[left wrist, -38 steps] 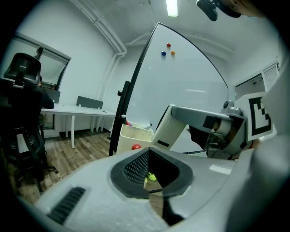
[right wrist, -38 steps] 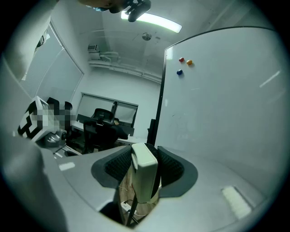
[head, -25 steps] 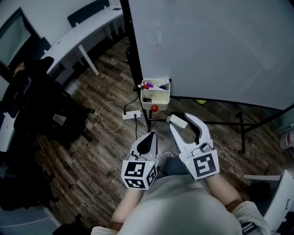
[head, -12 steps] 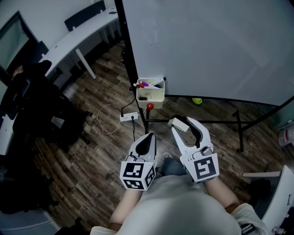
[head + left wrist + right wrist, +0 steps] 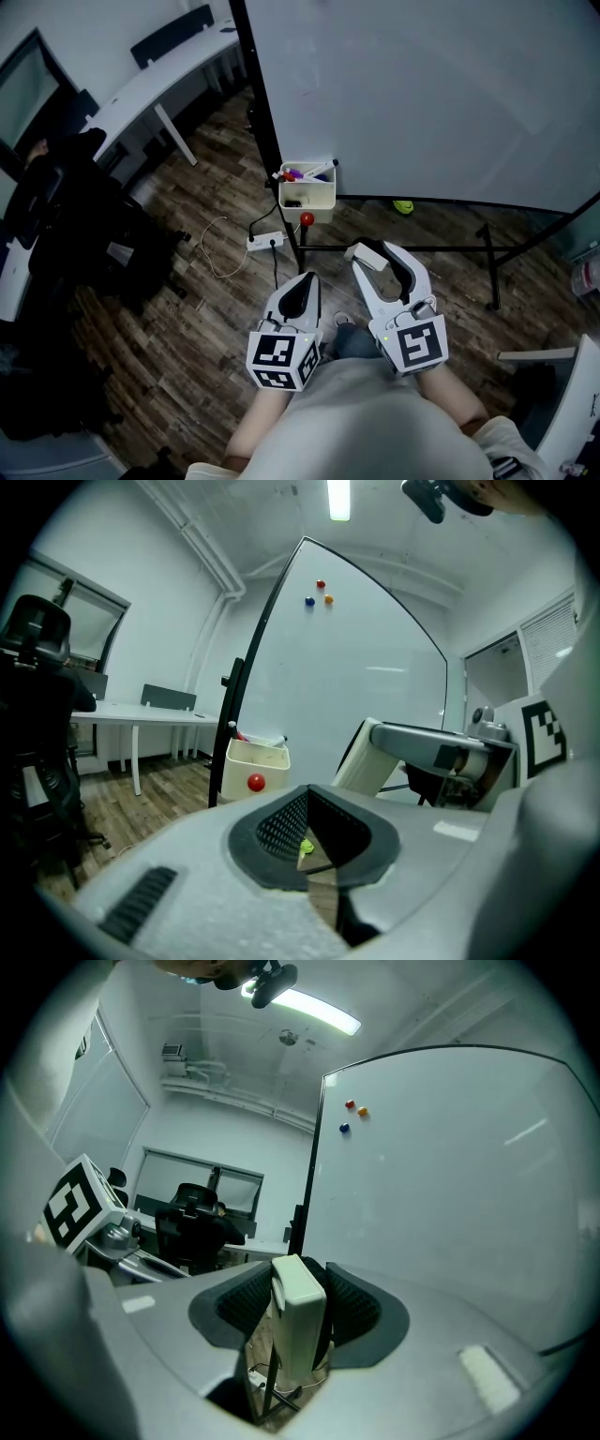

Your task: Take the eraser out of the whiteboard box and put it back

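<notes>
Pinched cream rectangular block eraser (image 5: 298, 1324) by broad sides in right gripper (image 5: 300, 1299); seemed light, stiff. Left gripper (image 5: 314, 834) closed, empty.

The eraser (image 5: 298, 1316), a cream-white block, stands on edge, clamped between the jaws of the right gripper (image 5: 378, 254), clear of the whiteboard box (image 5: 307, 195). That open-topped cream box hangs at the lower left corner of the whiteboard (image 5: 422, 94), with markers (image 5: 314, 172) inside.

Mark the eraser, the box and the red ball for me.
eraser (image 5: 300, 1321), right gripper view, its pale front face.
box (image 5: 307, 199), head view, its front wall.
red ball (image 5: 255, 782), left gripper view, its middle, on the box front.
</notes>
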`<state>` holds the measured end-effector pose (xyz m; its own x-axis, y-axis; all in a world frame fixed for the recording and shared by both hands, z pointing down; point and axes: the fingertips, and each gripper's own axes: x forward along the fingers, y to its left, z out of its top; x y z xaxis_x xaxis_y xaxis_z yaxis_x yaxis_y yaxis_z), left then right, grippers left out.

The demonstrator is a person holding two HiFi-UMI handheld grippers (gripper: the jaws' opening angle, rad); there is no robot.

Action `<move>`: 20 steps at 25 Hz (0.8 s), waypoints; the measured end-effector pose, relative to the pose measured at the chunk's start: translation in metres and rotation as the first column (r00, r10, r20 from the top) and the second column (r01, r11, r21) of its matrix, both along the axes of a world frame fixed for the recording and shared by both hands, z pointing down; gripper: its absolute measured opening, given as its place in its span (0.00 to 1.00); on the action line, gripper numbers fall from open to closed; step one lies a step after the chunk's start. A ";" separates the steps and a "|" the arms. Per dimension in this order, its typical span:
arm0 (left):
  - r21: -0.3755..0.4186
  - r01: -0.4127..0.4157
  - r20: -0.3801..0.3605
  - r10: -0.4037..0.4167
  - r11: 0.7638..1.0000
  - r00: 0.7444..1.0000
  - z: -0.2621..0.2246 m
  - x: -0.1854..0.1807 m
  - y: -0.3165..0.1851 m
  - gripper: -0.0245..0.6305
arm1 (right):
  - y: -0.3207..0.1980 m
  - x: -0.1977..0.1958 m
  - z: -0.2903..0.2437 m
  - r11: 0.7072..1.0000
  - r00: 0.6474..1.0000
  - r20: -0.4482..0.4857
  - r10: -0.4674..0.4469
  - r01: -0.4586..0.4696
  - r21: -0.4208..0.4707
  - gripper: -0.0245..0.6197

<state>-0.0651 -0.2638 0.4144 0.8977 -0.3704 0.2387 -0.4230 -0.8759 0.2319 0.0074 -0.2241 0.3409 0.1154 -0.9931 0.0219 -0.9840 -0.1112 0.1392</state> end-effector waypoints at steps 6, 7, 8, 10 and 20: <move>-0.004 0.008 -0.002 -0.008 1.000 1.000 -0.001 0.001 -0.006 0.04 | -0.007 0.000 -0.004 1.000 1.000 0.000 -0.011 0.011 0.011 0.33; -0.005 0.009 -0.003 -0.009 1.000 1.000 -0.001 0.002 -0.007 0.04 | -0.009 -0.001 -0.005 1.000 1.000 -0.001 -0.015 0.015 0.014 0.33; -0.005 0.010 -0.003 -0.010 1.000 1.000 -0.002 0.002 -0.007 0.04 | -0.010 0.000 -0.006 1.000 1.000 0.000 -0.019 0.019 0.017 0.33; -0.005 0.012 -0.003 -0.012 1.000 1.000 -0.002 0.004 -0.010 0.04 | -0.013 0.001 -0.006 1.000 1.000 0.004 -0.020 0.020 0.017 0.33; -0.017 0.045 0.003 -0.045 0.999 0.999 0.000 0.007 -0.024 0.04 | -0.034 0.005 -0.009 0.996 0.997 -0.011 -0.072 0.072 0.046 0.33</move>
<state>-0.0582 -0.2882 0.4147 0.8797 -0.4059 0.2479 -0.4623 -0.8521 0.2454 0.0124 -0.2582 0.3317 0.0437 -0.9987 -0.0248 -0.9884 -0.0469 0.1446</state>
